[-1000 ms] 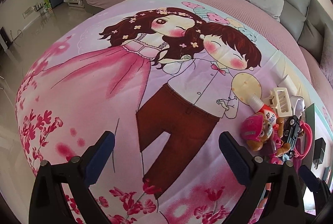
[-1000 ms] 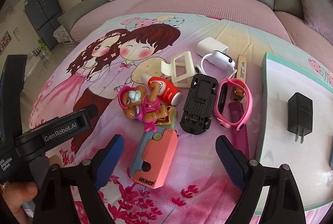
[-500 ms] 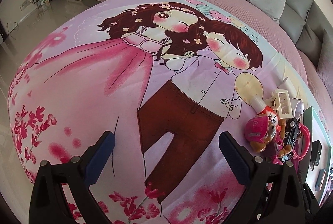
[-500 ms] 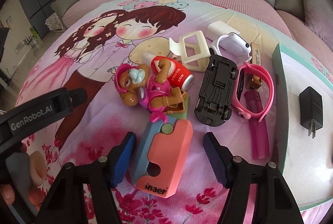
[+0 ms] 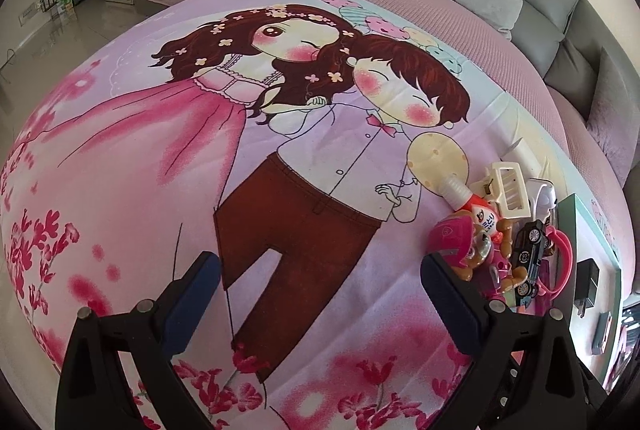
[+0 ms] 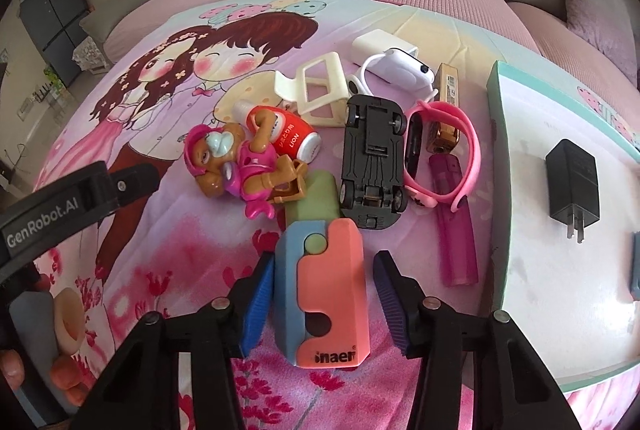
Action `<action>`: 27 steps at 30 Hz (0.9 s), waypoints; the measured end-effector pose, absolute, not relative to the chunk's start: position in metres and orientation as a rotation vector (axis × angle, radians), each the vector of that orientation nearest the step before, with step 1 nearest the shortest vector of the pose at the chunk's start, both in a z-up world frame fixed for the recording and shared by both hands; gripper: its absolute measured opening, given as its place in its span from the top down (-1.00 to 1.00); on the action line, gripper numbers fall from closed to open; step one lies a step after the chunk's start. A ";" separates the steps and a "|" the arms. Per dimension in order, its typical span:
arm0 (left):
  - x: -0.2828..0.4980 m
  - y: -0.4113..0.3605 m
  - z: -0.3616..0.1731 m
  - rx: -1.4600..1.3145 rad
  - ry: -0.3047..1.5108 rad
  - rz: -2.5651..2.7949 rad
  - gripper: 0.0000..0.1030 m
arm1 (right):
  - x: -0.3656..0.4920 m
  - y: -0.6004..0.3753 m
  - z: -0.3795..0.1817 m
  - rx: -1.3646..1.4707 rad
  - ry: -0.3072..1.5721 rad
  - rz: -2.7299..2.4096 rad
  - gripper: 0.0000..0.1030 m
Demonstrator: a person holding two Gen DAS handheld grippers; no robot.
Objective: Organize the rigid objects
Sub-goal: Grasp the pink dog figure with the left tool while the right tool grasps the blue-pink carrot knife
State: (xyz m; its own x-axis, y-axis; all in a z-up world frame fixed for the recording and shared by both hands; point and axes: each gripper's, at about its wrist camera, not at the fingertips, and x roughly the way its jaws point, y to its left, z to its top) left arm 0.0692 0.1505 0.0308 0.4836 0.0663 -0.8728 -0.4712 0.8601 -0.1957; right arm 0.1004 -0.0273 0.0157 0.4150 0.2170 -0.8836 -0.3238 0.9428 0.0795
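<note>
A coral, blue and green plastic block printed "inaer" [image 6: 324, 294] lies on a pink cartoon-print blanket [image 5: 168, 158], nearest the camera at the front of a heap of small toys. The right gripper [image 6: 320, 294] has its blue-padded fingers on either side of this block, narrowed around it; the left pad looks to be touching its blue side while a small gap shows at the coral side, so it is not yet gripped. The block looks hard, smooth and light, with flat parallel sides that suit a squeeze across its middle; its glossy faces could slip if pinched near a corner. The left gripper [image 5: 320, 294] hovers wide apart and empty over bare blanket, left of the heap. Counted in the right wrist view: one pink-helmeted brown puppy figure [image 6: 236, 166] resting against the block's green end, one red and white tube marked "LION" [image 6: 288, 134], one cream plastic frame-shaped holder [image 6: 316, 94], one black toy car lying upside down [image 6: 374, 158], one pink rubbery wristband [image 6: 444, 150], one translucent magenta lighter [image 6: 456, 222], one small white device with a cord [image 6: 400, 68]. To the right, a white tray with a teal rim [image 6: 500, 170] holds one black plug adapter [image 6: 574, 186]; a grey item at its far edge is cut off.
</note>
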 end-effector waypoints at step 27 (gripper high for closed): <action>0.078 0.127 0.043 -0.398 1.003 0.275 -0.94 | 0.094 -0.062 0.059 0.030 1.015 0.384 0.12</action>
State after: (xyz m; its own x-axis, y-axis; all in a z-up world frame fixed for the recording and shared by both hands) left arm 0.0775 0.1273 0.0429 0.5124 0.0417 -0.8577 -0.4018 0.8944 -0.1965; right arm 0.0939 -0.0625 0.0587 0.4665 0.3271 -0.8218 -0.2994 0.9327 0.2013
